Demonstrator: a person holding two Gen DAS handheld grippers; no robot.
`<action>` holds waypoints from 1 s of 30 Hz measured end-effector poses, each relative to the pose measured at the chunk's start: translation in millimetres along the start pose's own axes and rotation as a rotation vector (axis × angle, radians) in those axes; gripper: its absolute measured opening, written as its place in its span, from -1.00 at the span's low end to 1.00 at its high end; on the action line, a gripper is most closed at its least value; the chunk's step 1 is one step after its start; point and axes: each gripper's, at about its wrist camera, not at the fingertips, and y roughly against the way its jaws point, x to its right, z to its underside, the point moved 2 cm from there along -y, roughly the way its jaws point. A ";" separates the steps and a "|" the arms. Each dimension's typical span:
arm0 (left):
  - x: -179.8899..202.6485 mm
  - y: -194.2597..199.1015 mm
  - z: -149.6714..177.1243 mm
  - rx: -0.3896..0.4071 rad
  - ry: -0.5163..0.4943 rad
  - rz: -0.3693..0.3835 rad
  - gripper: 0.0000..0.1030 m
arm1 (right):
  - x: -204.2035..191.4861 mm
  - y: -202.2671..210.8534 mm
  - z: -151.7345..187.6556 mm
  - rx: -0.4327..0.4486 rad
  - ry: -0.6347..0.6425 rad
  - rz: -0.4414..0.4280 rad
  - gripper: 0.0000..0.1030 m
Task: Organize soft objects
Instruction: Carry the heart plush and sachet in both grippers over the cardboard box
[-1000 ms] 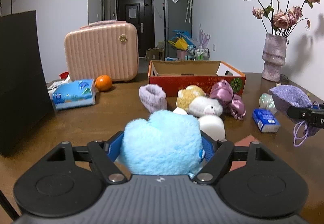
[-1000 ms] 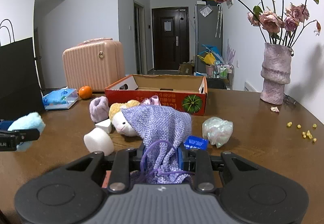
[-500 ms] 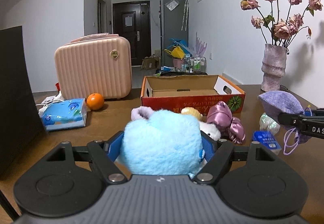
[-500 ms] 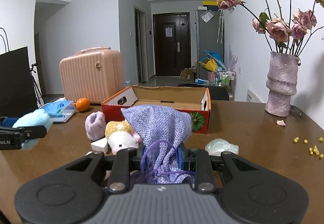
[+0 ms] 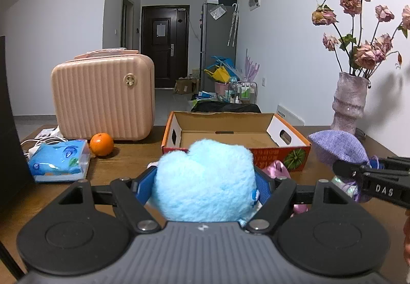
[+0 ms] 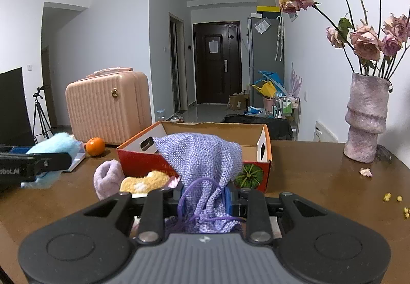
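Observation:
My left gripper (image 5: 205,186) is shut on a fluffy light-blue plush (image 5: 205,181), held above the table in front of the open cardboard box (image 5: 230,135). My right gripper (image 6: 205,204) is shut on a purple knitted drawstring pouch (image 6: 202,163), also lifted near the box (image 6: 261,145). Each gripper shows in the other's view, with the pouch (image 5: 338,148) at the right and the plush (image 6: 53,145) at the left. A lilac sock roll (image 6: 107,178), a yellow-and-white plush (image 6: 146,181) and a pink satin bow (image 5: 279,168) lie on the table before the box.
A pink suitcase (image 5: 102,99), an orange (image 5: 101,144) and a blue tissue pack (image 5: 59,158) stand at the back left. A black bag (image 5: 10,130) is at the far left. A vase of dried roses (image 6: 366,119) stands at the right. Yellow crumbs (image 6: 392,198) lie nearby.
Both grippers have risen and moved toward the box with their loads. The soft things on the table have dropped lower and partly out of sight.

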 end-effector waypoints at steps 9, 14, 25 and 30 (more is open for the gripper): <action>3.6 -33.9 -22.3 0.024 0.028 -0.022 0.50 | -1.8 -26.5 -17.8 0.034 0.021 0.000 -0.49; 4.6 -52.9 -32.6 0.033 0.037 -0.032 0.50 | -0.4 -43.3 -32.0 0.052 0.021 0.007 -0.49; 2.1 -93.6 -55.7 0.053 0.057 -0.057 0.50 | 10.2 -85.3 -63.3 0.056 0.004 0.048 -0.49; -1.3 -114.6 -66.3 0.051 0.070 -0.067 0.50 | 14.7 -105.0 -74.3 0.042 0.005 0.067 -0.49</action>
